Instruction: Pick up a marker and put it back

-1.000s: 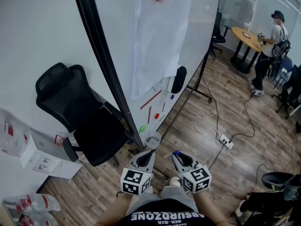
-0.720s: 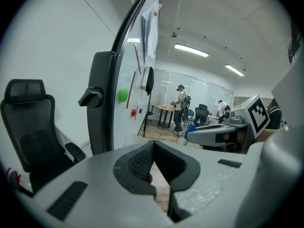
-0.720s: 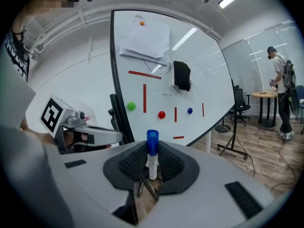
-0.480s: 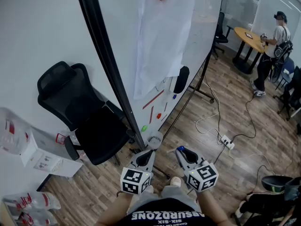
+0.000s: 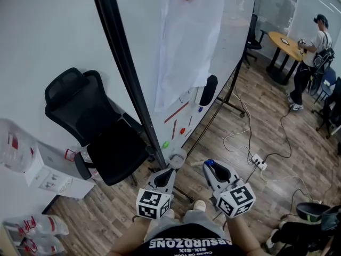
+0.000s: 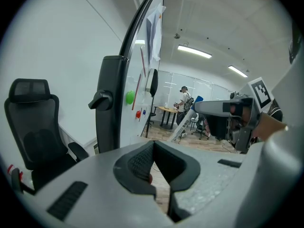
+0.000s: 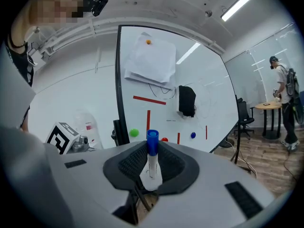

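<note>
Whiteboard point(image 5: 234, 41) ahead; my right tongs point(image 5: 211, 167) pinch the blue-capped marker point(image 7: 151, 156) (left tongs point(image 5: 169, 171) closed, empty), and a shallow grip could let it slip.

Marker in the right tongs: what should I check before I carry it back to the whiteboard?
1. Grip: right tongs closed on the marker, pads on its white barrel: ok.
2. Blue cap on the marker: ok.
3. Marker stands upright between the pads, not skewed: ok.
4. Left tongs shut with nothing in them: ok.
5. Way from the right tongs to the whiteboard is open: ok.
6. Spot on the whiteboard where the marker belongs: cannot tell.
</note>
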### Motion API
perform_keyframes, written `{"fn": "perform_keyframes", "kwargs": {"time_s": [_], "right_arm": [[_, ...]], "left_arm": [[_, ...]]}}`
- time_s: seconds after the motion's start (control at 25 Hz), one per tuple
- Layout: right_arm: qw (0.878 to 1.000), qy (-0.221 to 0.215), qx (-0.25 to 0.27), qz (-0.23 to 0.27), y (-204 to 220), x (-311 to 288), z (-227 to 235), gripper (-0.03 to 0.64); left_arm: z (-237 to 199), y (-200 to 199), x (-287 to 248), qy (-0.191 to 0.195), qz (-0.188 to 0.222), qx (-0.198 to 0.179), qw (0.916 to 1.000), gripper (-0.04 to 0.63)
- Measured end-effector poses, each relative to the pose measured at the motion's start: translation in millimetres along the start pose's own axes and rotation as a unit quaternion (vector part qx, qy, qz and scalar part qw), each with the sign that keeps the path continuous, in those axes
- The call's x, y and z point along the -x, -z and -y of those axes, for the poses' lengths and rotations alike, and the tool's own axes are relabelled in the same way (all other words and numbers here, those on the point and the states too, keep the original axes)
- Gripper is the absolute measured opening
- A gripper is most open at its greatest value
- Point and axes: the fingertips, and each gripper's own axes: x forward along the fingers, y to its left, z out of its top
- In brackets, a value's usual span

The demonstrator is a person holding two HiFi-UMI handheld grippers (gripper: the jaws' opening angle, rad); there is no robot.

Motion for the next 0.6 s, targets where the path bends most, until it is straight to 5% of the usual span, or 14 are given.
{"fn": "perform_keyframes", "kwargs": {"time_s": [0.6], "right_arm": [[0.999, -0.015, 0.024, 0.018, -25, -16, -1, 0.063]], "left_arm": [[-8, -4, 7, -0.017, 0.005, 0.003, 0.9998, 0.005]]}}
